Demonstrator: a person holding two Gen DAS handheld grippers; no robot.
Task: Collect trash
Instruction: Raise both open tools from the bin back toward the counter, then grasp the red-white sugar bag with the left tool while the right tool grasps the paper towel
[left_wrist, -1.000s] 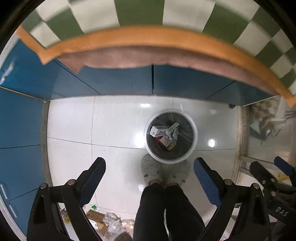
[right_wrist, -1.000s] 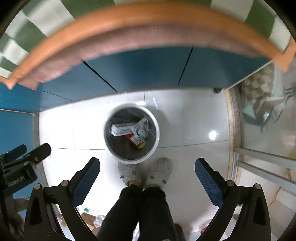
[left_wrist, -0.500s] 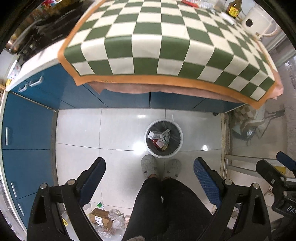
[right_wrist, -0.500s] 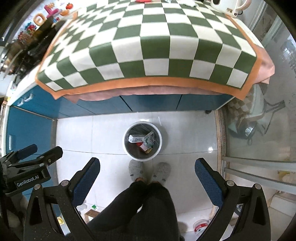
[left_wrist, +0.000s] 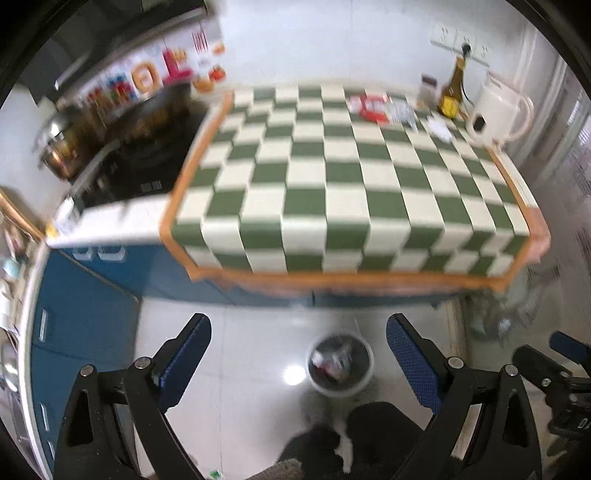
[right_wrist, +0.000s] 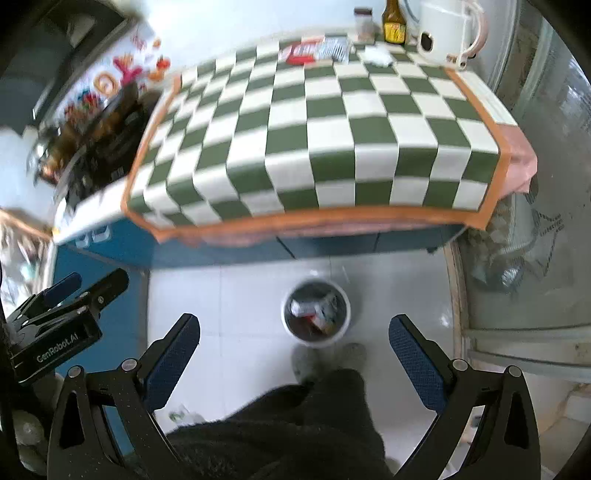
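The checkered surface (left_wrist: 354, 192) lies ahead of both grippers. Remaining trash sits at its far end: a red packet (left_wrist: 371, 105) and crumpled paper (left_wrist: 441, 127), its long side running left to right, well beyond the fingers. The bin (right_wrist: 316, 314) stands on the floor below, already holding trash. Left gripper (left_wrist: 299, 354) and right gripper (right_wrist: 293, 349) are both spread wide and empty. The right looks nearer. A kettle (right_wrist: 445, 31) and bottle (left_wrist: 452, 92) stand just beside the paper.
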